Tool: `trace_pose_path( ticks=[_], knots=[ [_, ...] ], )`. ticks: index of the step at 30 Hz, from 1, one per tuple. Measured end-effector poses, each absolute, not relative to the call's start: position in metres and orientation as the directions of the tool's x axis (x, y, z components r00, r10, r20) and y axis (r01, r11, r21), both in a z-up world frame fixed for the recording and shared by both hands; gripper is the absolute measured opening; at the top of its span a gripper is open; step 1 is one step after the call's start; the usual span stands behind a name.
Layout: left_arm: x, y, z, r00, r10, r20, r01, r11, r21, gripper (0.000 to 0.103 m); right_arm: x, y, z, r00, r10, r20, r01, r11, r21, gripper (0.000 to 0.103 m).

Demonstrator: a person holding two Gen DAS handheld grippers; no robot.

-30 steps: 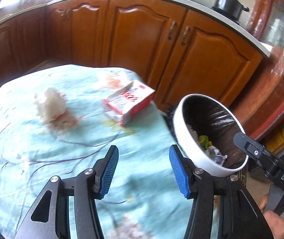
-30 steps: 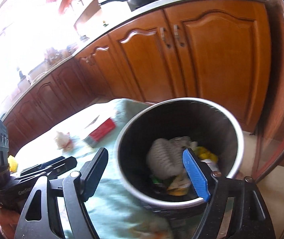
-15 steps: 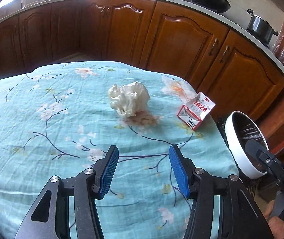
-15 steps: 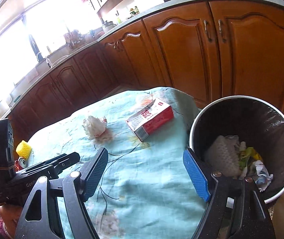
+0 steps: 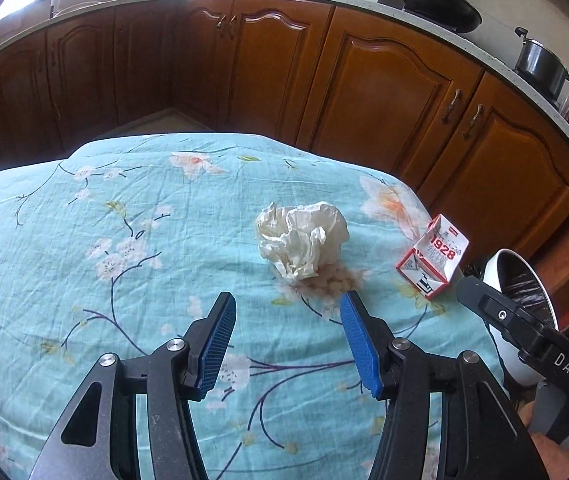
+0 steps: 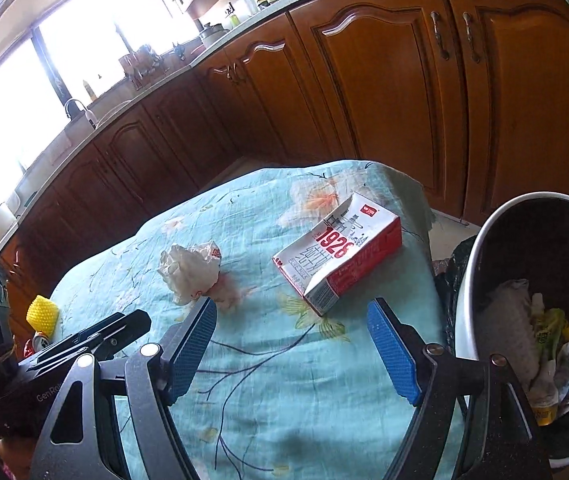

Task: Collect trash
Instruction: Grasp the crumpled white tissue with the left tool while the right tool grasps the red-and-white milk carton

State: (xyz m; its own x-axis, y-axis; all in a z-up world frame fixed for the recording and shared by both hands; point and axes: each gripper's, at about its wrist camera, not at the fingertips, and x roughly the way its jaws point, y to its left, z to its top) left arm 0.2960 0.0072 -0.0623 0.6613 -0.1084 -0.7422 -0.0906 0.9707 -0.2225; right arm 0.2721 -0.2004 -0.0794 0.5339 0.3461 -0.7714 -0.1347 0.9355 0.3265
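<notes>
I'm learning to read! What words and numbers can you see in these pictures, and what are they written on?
"1928": big red number on the red and white carton lying on the tablecloth.
"DAS": white letters on the right gripper's black body, seen from the left wrist.
"GenRo": start of a cut-off word on the left gripper's body, seen from the right wrist.
The carton's small print is too small to read.

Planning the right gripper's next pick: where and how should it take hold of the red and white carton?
Grip the red and white carton across its narrow width at mid-length, from above. It lies flat on the tablecloth, so only top and long sides are open.
</notes>
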Motion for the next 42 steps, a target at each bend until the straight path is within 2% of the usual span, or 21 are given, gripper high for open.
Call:
trace_pose_path(
  ticks=[5,18,19,24,27,30,41,42],
  knots=[
    [0.320,0.010,-0.065,0.658,-0.106,-0.745,-0.086,0.973,-0.215,0.059,0.296,-0.197,-0.087,0.522,0.324,-0.789,-0.107,0.942,0.317,0.079],
    [0.366,0.010,-0.086,0.631,-0.109,-0.768,-0.076,0.977,-0.200,0.059,0.337,-0.205,-0.115,0.466,0.282,-0.838,-0.019,0.951,0.310,0.079],
    [0.368,0.009,-0.087,0.633,-0.106,-0.767,-0.075,0.977,-0.197,0.058,0.337,-0.203,-0.116,0.462,0.281,-0.841,-0.023,0.952,0.305,0.078],
    [0.369,0.003,-0.088,0.640,-0.114,-0.760,-0.046,0.982,-0.186,0.030,0.334,-0.201,-0.117,0.471,0.285,-0.835,-0.054,0.954,0.295,0.071],
    [0.365,0.000,-0.087,0.647,-0.116,-0.754,-0.028,0.984,-0.175,0.023,0.329,-0.199,-0.114,0.472,0.299,-0.829,-0.073,0.951,0.301,0.063],
    [0.358,0.002,-0.085,0.651,-0.124,-0.749,-0.020,0.983,-0.180,0.020,0.324,-0.198,-0.111,0.474,0.311,-0.824,-0.090,0.948,0.306,0.060],
    [0.316,0.005,-0.067,0.669,-0.163,-0.726,-0.002,0.975,-0.220,0.018,0.293,-0.208,-0.091,0.492,0.371,-0.787,-0.131,0.926,0.355,0.057],
    [0.312,0.004,-0.066,0.670,-0.167,-0.724,0.001,0.975,-0.223,0.018,0.289,-0.209,-0.090,0.491,0.371,-0.788,-0.134,0.926,0.353,0.030]
  ],
)
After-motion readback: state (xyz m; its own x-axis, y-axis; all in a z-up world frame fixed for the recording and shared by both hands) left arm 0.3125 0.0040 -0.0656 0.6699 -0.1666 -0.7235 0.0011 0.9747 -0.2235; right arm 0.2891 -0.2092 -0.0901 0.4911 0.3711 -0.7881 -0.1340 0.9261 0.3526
